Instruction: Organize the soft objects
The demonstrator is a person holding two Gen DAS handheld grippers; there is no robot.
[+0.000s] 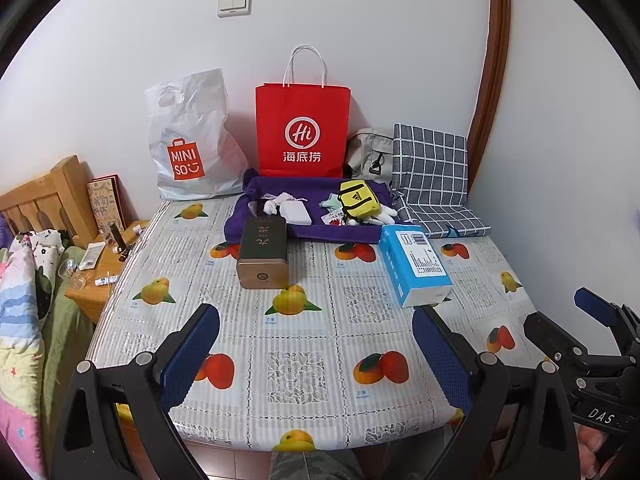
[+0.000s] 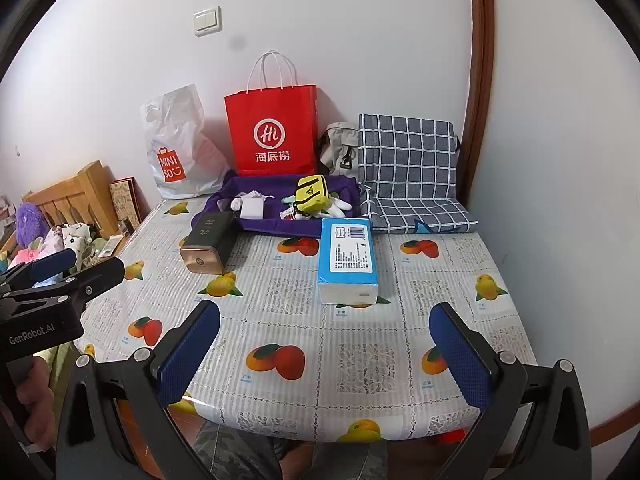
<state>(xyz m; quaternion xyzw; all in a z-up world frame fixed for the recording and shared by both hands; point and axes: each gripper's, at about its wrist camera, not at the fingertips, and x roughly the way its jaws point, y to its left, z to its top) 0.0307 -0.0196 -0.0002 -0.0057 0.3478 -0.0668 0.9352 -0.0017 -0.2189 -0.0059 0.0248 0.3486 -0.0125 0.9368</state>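
A purple cloth (image 1: 304, 232) (image 2: 256, 224) lies at the back of the table. On it rest a yellow pouch (image 1: 358, 200) (image 2: 312, 196), a white plush (image 1: 384, 214) (image 2: 340, 206) and a small white box (image 1: 295, 214) (image 2: 251, 209). A blue tissue pack (image 1: 414, 266) (image 2: 348, 260) and a dark tin (image 1: 262, 254) (image 2: 208, 246) sit in front of the cloth. A grey checked cushion (image 1: 432, 180) (image 2: 408, 172) leans at the back right. My left gripper (image 1: 316, 354) and right gripper (image 2: 324, 356) hover open over the table's near edge, holding nothing.
A red paper bag (image 1: 302, 132) (image 2: 274, 132), a white plastic bag (image 1: 192, 140) (image 2: 176, 148) and a beige bag (image 1: 370, 152) (image 2: 340, 148) stand against the wall. A wooden nightstand (image 1: 100, 280) with small items and a bed with bedding (image 1: 24, 300) lie to the left. The fruit-print tablecloth (image 1: 300, 360) (image 2: 360, 360) covers the table.
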